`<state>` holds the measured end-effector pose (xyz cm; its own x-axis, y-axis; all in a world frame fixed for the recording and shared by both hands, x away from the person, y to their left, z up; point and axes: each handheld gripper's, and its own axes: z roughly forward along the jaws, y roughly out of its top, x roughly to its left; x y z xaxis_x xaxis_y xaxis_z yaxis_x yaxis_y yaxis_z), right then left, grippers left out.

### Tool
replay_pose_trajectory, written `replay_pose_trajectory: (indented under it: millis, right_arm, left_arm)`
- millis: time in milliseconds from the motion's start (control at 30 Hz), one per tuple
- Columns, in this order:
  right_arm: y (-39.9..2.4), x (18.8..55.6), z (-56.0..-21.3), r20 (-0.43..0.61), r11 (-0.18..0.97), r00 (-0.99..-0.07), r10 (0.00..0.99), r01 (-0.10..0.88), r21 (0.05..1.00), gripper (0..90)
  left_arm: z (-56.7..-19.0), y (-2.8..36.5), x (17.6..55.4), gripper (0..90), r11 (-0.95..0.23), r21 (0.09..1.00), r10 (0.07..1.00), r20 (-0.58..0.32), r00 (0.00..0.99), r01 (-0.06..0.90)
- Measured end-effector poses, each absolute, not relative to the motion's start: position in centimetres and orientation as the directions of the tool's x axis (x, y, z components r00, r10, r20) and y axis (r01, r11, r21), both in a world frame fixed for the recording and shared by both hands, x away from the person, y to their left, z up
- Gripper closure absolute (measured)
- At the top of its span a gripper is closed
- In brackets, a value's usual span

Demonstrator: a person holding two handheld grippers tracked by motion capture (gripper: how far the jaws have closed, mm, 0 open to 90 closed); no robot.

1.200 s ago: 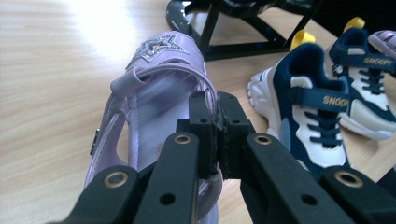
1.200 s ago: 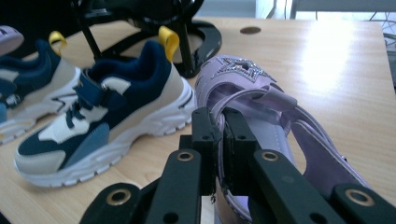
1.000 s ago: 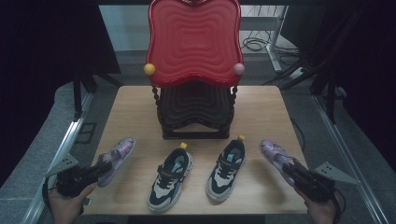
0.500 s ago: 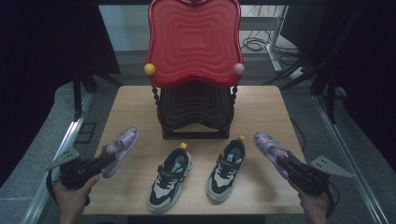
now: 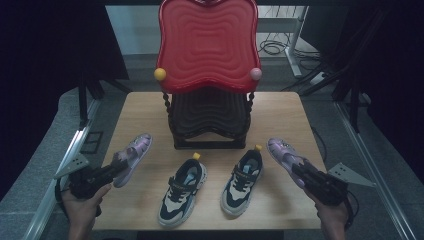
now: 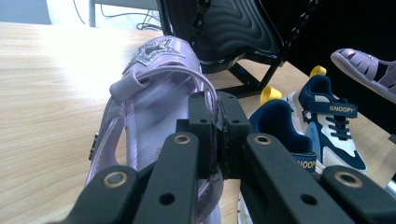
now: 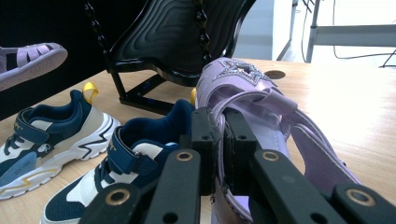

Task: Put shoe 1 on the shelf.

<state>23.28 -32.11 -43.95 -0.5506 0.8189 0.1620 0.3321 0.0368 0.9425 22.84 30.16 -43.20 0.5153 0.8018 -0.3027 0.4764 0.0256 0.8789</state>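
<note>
At lower left, the left gripper point(image 5: 117, 167) is clamped on the heel strap of a purple sandal point(image 5: 132, 157). At lower right, the right gripper point(image 5: 296, 172) pinches the other sandal point(image 5: 282, 152). Between them, two sneakers point(image 5: 182, 192) lie before the rack point(image 5: 207, 120).

Both grippers are showing matte black bodies, the left gripper point(image 5: 117, 167) and the right gripper point(image 5: 295, 172) each wearing a grey three-cornered plate behind the fingers. Brass-ringed screws are glinting along the black linkage bars below the fingers point(image 6: 200, 122), and black cables are trailing behind.
</note>
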Motion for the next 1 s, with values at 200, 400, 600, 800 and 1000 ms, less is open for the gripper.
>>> replay_pose_trajectory:
  millis: [200,400,600,800,1000]
  right_arm:
    - [-31.2,23.6,-43.7,0.157,0.041,-0.566,0.809,0.321,0.946,84.3]
    - [-30.4,23.9,-43.5,0.147,0.051,-0.583,0.799,0.309,0.950,84.3]
    - [-29.2,24.5,-43.3,0.148,0.052,-0.597,0.789,0.304,0.951,84.3]
    - [-27.7,25.1,-43.0,0.142,0.058,-0.621,0.771,0.291,0.955,84.2]
    - [-26.5,25.6,-42.8,0.150,0.057,-0.637,0.756,0.292,0.955,84.2]
  left_arm:
    - [-42.8,29.5,22.9,85.9,0.025,0.887,0.794,-0.297,0.530,0.461]
    - [-42.2,28.6,23.4,85.9,0.009,0.893,0.788,-0.283,0.547,0.449]
    - [-41.7,27.5,23.7,85.9,-0.027,0.902,0.799,-0.239,0.551,0.431]
    - [-40.9,26.5,24.0,85.8,-0.040,0.910,0.789,-0.224,0.572,0.412]
    - [-40.5,25.7,24.5,85.7,-0.051,0.914,0.784,-0.213,0.583,0.403]
